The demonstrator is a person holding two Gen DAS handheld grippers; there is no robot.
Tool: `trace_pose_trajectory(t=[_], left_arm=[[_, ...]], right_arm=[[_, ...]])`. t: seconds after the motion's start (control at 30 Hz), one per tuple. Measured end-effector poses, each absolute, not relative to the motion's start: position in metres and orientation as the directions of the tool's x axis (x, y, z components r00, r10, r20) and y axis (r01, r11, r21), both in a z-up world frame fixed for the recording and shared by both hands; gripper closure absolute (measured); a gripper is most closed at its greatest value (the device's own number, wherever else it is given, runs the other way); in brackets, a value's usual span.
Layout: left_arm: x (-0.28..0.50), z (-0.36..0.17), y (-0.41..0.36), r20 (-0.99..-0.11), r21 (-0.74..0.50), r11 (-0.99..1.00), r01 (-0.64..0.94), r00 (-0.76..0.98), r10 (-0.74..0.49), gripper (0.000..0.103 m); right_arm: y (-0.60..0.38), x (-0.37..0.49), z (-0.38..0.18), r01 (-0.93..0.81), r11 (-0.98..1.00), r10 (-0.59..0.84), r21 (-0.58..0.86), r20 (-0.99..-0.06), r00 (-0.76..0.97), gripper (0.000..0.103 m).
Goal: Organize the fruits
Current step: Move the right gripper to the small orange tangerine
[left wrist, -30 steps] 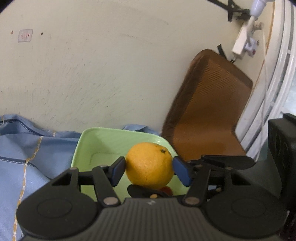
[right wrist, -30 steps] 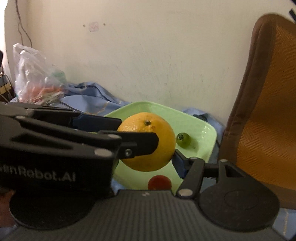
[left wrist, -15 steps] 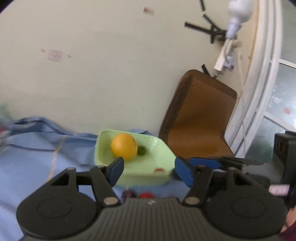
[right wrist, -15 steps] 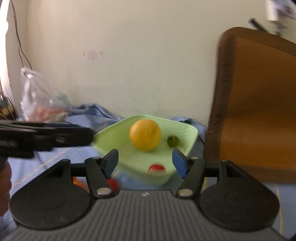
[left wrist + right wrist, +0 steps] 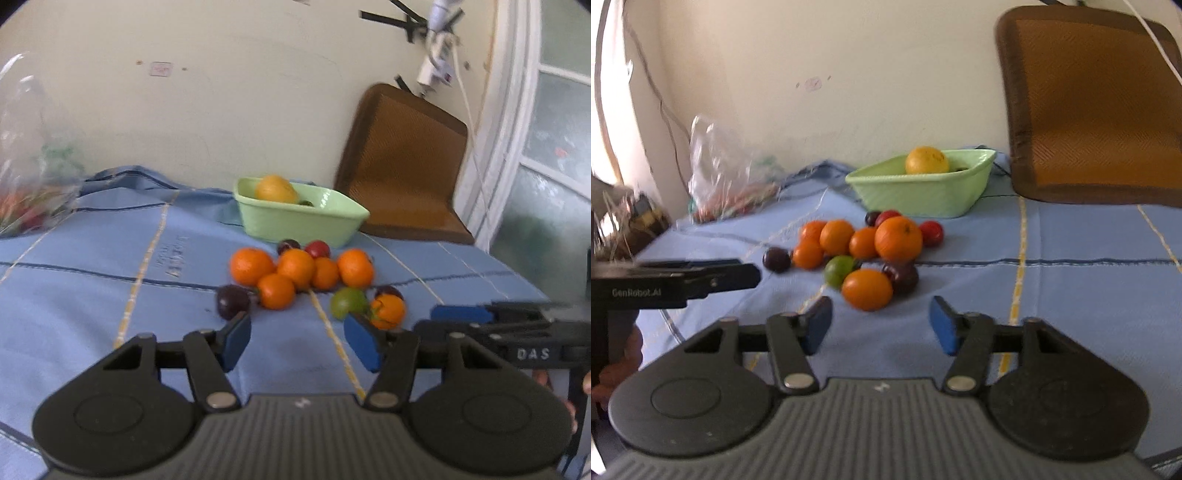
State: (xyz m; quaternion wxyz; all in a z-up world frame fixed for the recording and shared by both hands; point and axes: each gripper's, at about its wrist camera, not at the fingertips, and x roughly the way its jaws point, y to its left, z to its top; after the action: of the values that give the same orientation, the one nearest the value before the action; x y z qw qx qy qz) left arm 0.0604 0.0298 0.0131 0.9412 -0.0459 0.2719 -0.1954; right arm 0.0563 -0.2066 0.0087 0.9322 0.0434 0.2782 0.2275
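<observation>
A light green bowl stands at the back of the blue cloth and holds a big yellow-orange fruit; both also show in the right wrist view, bowl, fruit. A cluster of oranges, dark plums, a green fruit and red fruits lies on the cloth in front of the bowl, also in the right wrist view. My left gripper is open and empty, short of the cluster. My right gripper is open and empty, just before an orange.
A brown mesh chair back leans against the wall right of the bowl. A clear plastic bag of produce sits at the cloth's far left. The blue cloth covers the surface. A white window frame is at the right.
My left gripper let go of the big yellow-orange fruit in the green bowl. Both grippers pulled back from the bowl, and the fruit cluster came into view.
</observation>
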Motion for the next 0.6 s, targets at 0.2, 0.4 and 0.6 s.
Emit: trace_pose_trajectory(t=[0.2,0.4,0.6], left_arm=[[0.056,0.01,0.03,-0.484,-0.214,0.904,0.369,0.764,-0.427,0.053],[0.056,0.01,0.032,-0.475,-0.236,0.893,0.383,0.757,-0.45,0.054],[0.058,0.01,0.033,-0.472,-0.256,0.883,0.393,0.746,-0.469,0.053]], right_arm=[[-0.189,0.052,0.007,-0.44,0.895,0.413,0.07,-0.504,0.759,0.057],[-0.179,0.069,0.002,-0.435,0.9,0.384,0.035,-0.536,0.751,0.057],[-0.163,0.063,0.005,-0.453,0.89,0.363,-0.055,-0.515,0.776,0.064]])
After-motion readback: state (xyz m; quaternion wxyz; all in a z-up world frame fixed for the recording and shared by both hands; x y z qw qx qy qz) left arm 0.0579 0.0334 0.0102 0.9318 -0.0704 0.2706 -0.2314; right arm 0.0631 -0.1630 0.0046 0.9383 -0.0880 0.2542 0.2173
